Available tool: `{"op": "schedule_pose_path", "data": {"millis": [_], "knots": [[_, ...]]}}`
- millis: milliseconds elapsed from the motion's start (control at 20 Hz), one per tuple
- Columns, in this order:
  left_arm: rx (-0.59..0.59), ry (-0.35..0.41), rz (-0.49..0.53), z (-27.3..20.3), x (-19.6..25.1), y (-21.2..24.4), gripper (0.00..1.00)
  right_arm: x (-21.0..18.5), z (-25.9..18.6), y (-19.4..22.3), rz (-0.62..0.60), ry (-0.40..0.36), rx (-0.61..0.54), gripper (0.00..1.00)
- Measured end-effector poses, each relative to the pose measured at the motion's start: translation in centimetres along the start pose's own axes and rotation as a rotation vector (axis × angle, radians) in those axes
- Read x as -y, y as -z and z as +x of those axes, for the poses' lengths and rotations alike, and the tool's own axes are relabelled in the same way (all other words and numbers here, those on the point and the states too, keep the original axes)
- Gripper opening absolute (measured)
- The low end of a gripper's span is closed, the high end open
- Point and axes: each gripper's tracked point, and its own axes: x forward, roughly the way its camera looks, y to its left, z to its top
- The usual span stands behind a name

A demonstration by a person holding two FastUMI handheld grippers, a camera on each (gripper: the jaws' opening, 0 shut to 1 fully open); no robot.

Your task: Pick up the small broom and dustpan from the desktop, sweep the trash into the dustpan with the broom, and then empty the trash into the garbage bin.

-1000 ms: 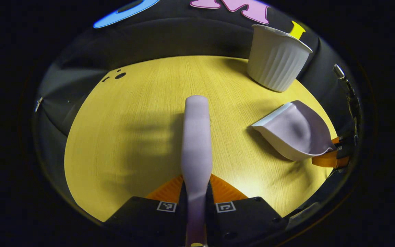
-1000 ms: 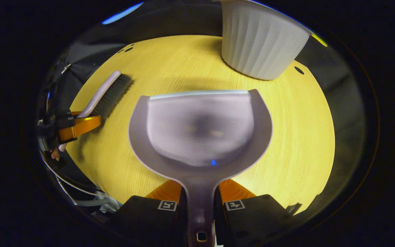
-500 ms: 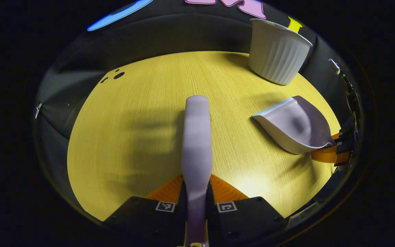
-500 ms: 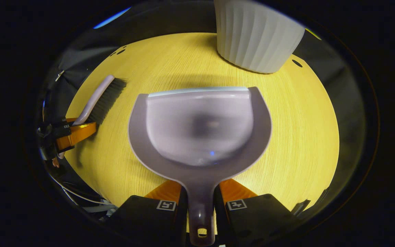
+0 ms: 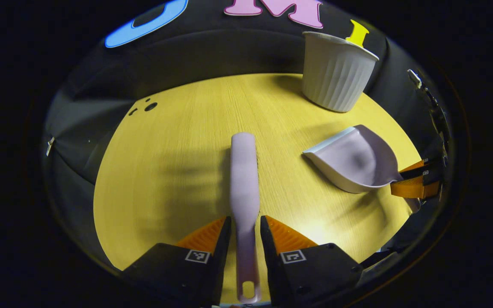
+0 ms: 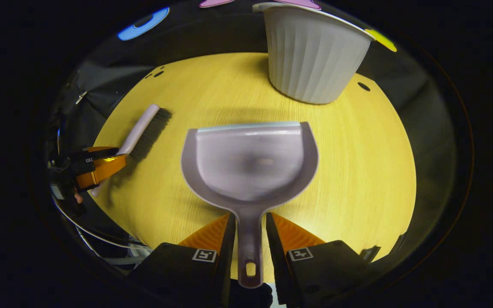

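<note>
- On the yellow wood-grain desk [image 5: 178, 162], we see the lilac plastic broom [image 5: 244, 179] lying between the left gripper [image 5: 245, 233] jaws, slightly parted, small gaps either side.
- Our right gripper [image 6: 249, 229] likewise brackets the lilac dustpan [image 6: 250, 164] handle, jaws loose.
- The white ribbed garbage bin [image 6: 308, 60] stands upright behind; we cannot see its inside.

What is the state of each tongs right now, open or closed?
Left tongs: open, fingers either side of the small broom handle.
Right tongs: open, fingers either side of the dustpan handle.
</note>
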Motion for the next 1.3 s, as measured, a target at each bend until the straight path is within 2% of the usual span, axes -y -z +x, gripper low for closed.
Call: {"op": "schedule_pose_path", "data": {"millis": [50, 250, 300, 550, 750, 850, 1000, 1050, 1150, 1300], "knots": [[0.022, -0.004, -0.001, -1.0, 0.1, -0.5, 0.47, 0.0, -1.1, -0.7, -0.013, 0.003, 0.034, 0.46], [0.144, -0.012, -0.004, -6.1, 0.3, -4.0, 0.53, -0.6, -6.3, -3.8, -0.057, 0.005, 0.199, 0.46], [0.191, -0.017, -0.005, -7.6, 0.3, -5.2, 0.5, -1.0, -7.7, -4.8, -0.056, -0.004, 0.249, 0.46], [0.437, -0.02, -0.068, -15.2, 0.8, -10.5, 0.5, -2.2, -15.0, -9.4, -0.041, -0.021, 0.514, 0.46], [0.564, -0.065, -0.11, -20.8, 0.2, -13.1, 0.51, -1.6, -21.1, -13.4, -0.079, 0.045, 0.677, 0.46], [0.632, -0.091, -0.103, -23.5, 0.2, -14.3, 0.51, -1.5, -24.8, -15.5, -0.081, 0.054, 0.778, 0.46], [0.698, -0.124, -0.076, -26.9, 0.5, -15.7, 0.51, -1.1, -27.6, -16.3, -0.094, 0.066, 0.85, 0.46], [0.71, -0.13, -0.07, -27.4, 0.8, -16.0, 0.53, -0.9, -28.3, -16.6, -0.102, 0.066, 0.864, 0.48], [0.727, -0.135, -0.065, -28.2, 1.2, -16.4, 0.51, -0.5, -29.4, -17.2, -0.117, 0.068, 0.887, 0.51], [0.738, -0.157, -0.08, -28.7, 1.3, -17.2, 0.51, 0.2, -30.3, -18.0, -0.154, 0.073, 0.922, 0.49]]}}
